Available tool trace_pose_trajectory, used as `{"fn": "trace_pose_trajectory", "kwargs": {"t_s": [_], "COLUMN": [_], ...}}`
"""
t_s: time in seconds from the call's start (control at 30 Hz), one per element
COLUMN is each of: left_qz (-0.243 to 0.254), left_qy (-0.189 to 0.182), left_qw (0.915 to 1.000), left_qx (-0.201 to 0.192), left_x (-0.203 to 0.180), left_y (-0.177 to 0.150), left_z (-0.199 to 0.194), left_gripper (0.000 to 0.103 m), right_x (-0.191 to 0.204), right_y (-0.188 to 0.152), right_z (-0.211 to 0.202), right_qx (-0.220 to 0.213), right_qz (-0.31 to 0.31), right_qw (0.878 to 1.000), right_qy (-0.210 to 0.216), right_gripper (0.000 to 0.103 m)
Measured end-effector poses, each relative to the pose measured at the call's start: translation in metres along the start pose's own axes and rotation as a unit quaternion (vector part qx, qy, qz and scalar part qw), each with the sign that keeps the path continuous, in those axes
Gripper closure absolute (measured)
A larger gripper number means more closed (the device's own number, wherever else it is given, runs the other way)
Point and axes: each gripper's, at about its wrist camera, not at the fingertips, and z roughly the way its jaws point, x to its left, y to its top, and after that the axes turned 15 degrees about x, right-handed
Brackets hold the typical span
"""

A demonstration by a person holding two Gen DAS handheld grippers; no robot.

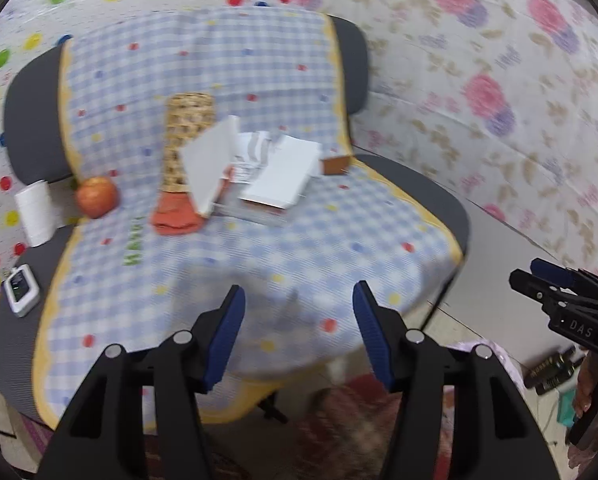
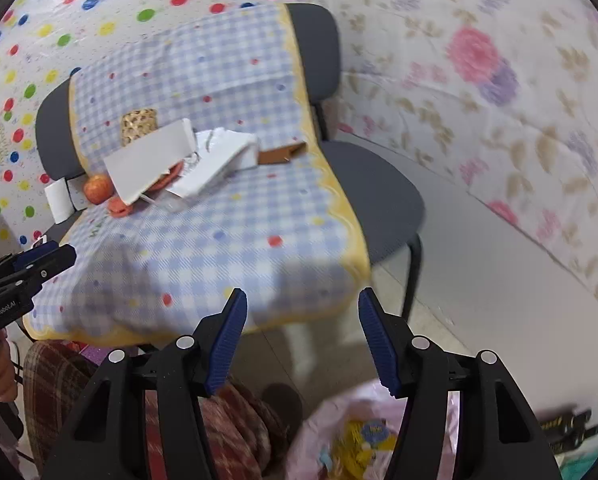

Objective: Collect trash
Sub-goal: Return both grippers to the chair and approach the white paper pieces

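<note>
A pile of white cardboard boxes and paper scraps lies at the back of a chair seat covered by a blue checked cloth; the pile also shows in the right wrist view. A small brown carton lies at the pile's right. A pink plastic bag holding yellow trash sits on the floor below my right gripper. My left gripper is open and empty above the seat's front edge. My right gripper is open and empty, in front of the chair, above the bag.
A wicker tube with an orange cloth, an apple, a white roll and a small white device also sit on the chair. Patterned sheets cover the walls. Dark objects lie on the floor at right.
</note>
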Motion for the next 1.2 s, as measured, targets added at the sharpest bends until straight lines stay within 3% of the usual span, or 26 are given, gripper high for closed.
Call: {"fn": "trace_pose_trajectory", "kwargs": {"t_s": [0.2,0.4,0.67,0.77,1.2], "left_qz": [-0.044,-0.07,-0.084,-0.076,-0.041], "left_qy": [0.049,0.073,0.083,0.082,0.088], "left_qw": [0.9977,0.9948,0.993,0.9938,0.9952], "left_qx": [-0.012,-0.01,-0.005,-0.001,0.005], "left_x": [0.049,0.079,0.093,0.091,0.089], "left_y": [0.021,0.038,0.058,0.07,0.139], "left_z": [-0.001,0.01,0.032,0.048,0.103], "left_gripper": [0.048,0.047,0.044,0.044,0.044], "right_x": [0.032,0.055,0.082,0.083,0.075], "right_y": [0.05,0.084,0.124,0.14,0.218], "right_z": [0.022,0.041,0.078,0.099,0.203], "right_qx": [-0.004,-0.003,0.01,0.021,0.062], "right_qz": [-0.037,-0.049,-0.064,-0.059,0.003], "right_qw": [0.999,0.997,0.995,0.994,0.989], "right_qy": [0.022,0.06,0.079,0.088,0.135], "right_gripper": [0.066,0.065,0.063,0.052,0.052]}}
